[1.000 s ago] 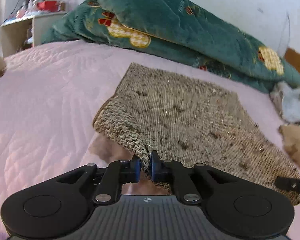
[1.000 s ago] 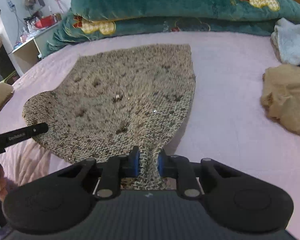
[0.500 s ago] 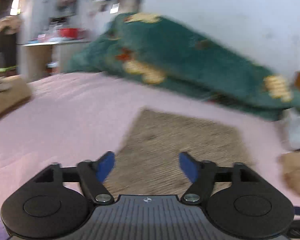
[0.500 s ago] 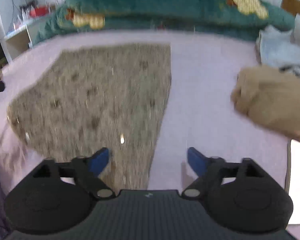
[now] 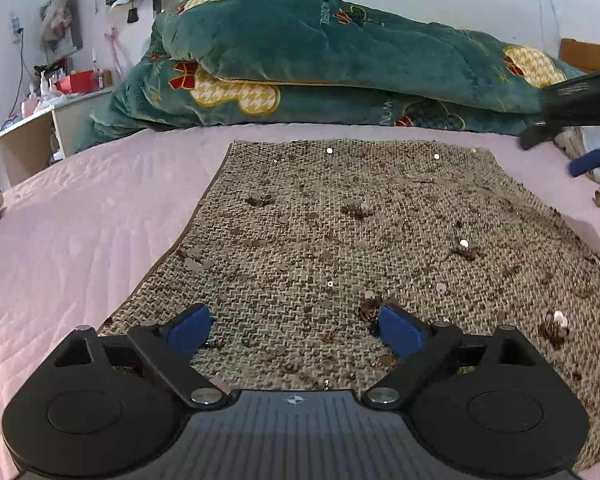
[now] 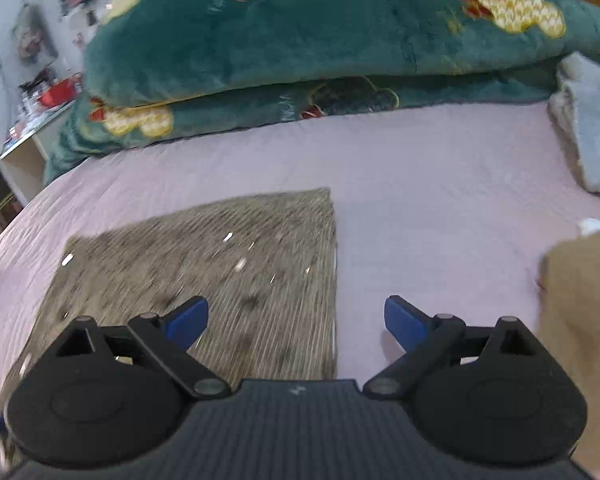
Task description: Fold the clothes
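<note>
A tan knitted garment with sequins (image 5: 360,232) lies flat and folded on the pink bedspread (image 5: 80,220). My left gripper (image 5: 294,330) is open and empty just above its near part. My right gripper (image 6: 296,322) is open and empty above the garment's right edge (image 6: 228,280); it also shows at the far right of the left wrist view (image 5: 576,120). The right wrist view is motion-blurred.
A folded green blanket (image 5: 320,60) lies across the back of the bed. A tan garment (image 6: 580,320) and a pale towel-like cloth (image 6: 588,128) lie at the right. A desk with clutter (image 5: 56,96) stands at the far left.
Both grippers let go of the knitted garment's near edge and opened. The garment now lies flat. Both grippers lifted and moved forward over it.
</note>
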`<action>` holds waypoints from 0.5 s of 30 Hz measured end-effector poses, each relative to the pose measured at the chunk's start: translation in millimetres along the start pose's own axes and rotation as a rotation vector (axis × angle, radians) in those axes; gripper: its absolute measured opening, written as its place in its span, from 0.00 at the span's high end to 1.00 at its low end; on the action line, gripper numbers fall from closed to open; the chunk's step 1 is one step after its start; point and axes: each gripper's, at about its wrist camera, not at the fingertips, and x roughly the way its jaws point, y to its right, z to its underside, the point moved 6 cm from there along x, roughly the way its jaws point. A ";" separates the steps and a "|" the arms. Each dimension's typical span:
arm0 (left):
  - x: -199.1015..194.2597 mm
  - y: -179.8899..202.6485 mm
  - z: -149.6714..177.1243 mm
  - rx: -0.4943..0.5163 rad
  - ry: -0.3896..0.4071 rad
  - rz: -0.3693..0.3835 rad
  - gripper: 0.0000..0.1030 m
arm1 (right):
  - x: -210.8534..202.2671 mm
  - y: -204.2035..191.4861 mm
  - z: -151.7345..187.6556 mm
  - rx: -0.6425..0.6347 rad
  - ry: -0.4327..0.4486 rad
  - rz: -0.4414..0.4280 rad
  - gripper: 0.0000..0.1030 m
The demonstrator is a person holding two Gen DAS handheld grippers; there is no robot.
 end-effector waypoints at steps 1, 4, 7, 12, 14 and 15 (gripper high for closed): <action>1.0 0.5 -0.6 -0.013 0.000 -0.001 0.03 | 12.0 2.8 -7.7 0.014 -0.007 0.006 0.07; 3.0 4.7 -1.7 -0.024 -0.010 -0.011 0.02 | 46.5 8.1 -26.8 0.044 -0.039 0.022 0.07; 9.7 5.2 -4.4 -0.030 -0.042 0.000 0.02 | 79.2 10.4 -40.1 0.052 -0.084 0.033 0.07; 15.7 3.7 -4.9 -0.021 -0.057 0.009 0.00 | 120.7 1.5 -37.0 0.029 -0.174 0.042 0.07; 13.8 4.9 -1.8 -0.013 -0.038 0.000 0.00 | 123.3 -8.0 -34.6 -0.029 -0.164 0.065 0.08; 12.9 5.6 -0.8 -0.012 -0.031 -0.005 0.00 | 123.2 -13.7 -32.6 -0.068 -0.157 0.076 0.17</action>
